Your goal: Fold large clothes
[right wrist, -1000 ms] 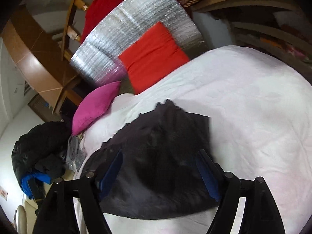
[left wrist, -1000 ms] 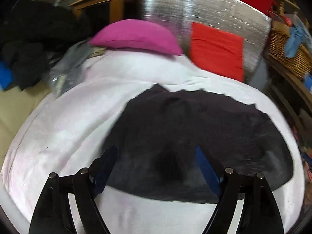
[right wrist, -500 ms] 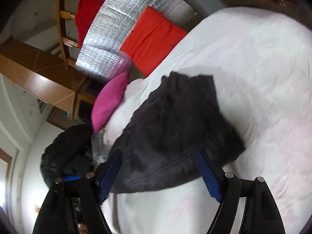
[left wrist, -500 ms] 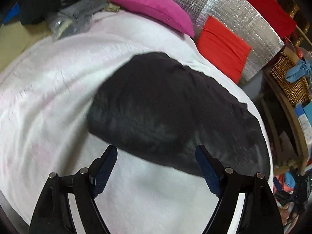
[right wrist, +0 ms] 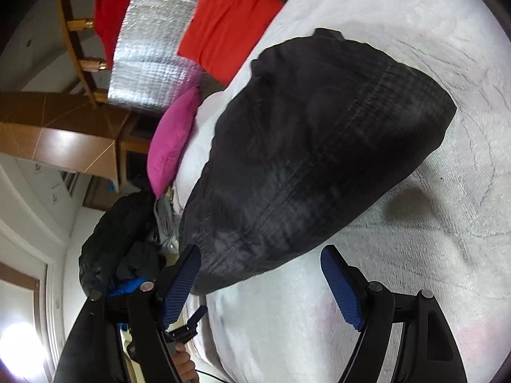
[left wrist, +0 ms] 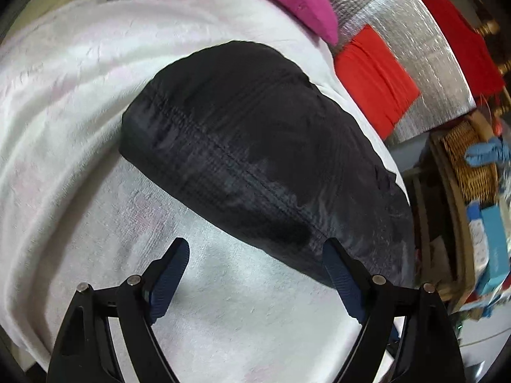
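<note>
Both grippers have sunk toward the black garment [left wrist: 255, 146] | it lies folded on the white bedspread [left wrist: 80, 102], at 12 o'clock | left gripper [left wrist: 255, 274] and right gripper [right wrist: 260, 282] gape, empty | soft, light, slippery-looking; take near-edge corners.

Both hand-held grippers dropped closer to the black garment [left wrist: 255, 159] on the bed [left wrist: 80, 95] (views rolled a fair bit too); left hand-held gripper [left wrist: 255, 255] jaws just opened slightly, nothing between them.
</note>
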Demonstrator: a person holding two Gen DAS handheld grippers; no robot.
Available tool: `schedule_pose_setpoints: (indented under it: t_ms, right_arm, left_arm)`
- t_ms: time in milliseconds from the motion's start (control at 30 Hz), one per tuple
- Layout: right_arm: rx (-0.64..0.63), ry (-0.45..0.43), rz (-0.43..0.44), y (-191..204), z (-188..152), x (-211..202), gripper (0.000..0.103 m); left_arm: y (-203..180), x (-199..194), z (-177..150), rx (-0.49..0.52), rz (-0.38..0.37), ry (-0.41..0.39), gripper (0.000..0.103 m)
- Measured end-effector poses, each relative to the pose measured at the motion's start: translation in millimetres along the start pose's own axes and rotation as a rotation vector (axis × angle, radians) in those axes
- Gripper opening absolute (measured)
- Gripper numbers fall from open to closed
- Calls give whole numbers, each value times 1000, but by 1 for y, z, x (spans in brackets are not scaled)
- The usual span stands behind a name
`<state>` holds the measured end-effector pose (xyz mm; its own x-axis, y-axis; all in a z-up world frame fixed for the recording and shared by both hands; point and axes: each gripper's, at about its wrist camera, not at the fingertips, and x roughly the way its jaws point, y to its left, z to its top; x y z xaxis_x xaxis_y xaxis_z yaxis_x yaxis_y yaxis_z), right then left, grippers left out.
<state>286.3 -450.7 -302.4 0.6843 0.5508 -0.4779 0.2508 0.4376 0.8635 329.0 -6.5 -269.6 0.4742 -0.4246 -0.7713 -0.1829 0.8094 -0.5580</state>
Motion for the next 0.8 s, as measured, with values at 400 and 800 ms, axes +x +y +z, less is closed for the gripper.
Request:
schedule_pose_setpoints:
  t_ms: [400, 800]
  right_arm:
    - [99, -70, -48, -20, 10, 7, 81]
    - [205, -191, -13, -45, 34, 9, 83]
  left_arm:
    - [14, 23, 10, -140, -21, 24, 88]
    - [27, 34, 33, -264, -116, -34, 89]
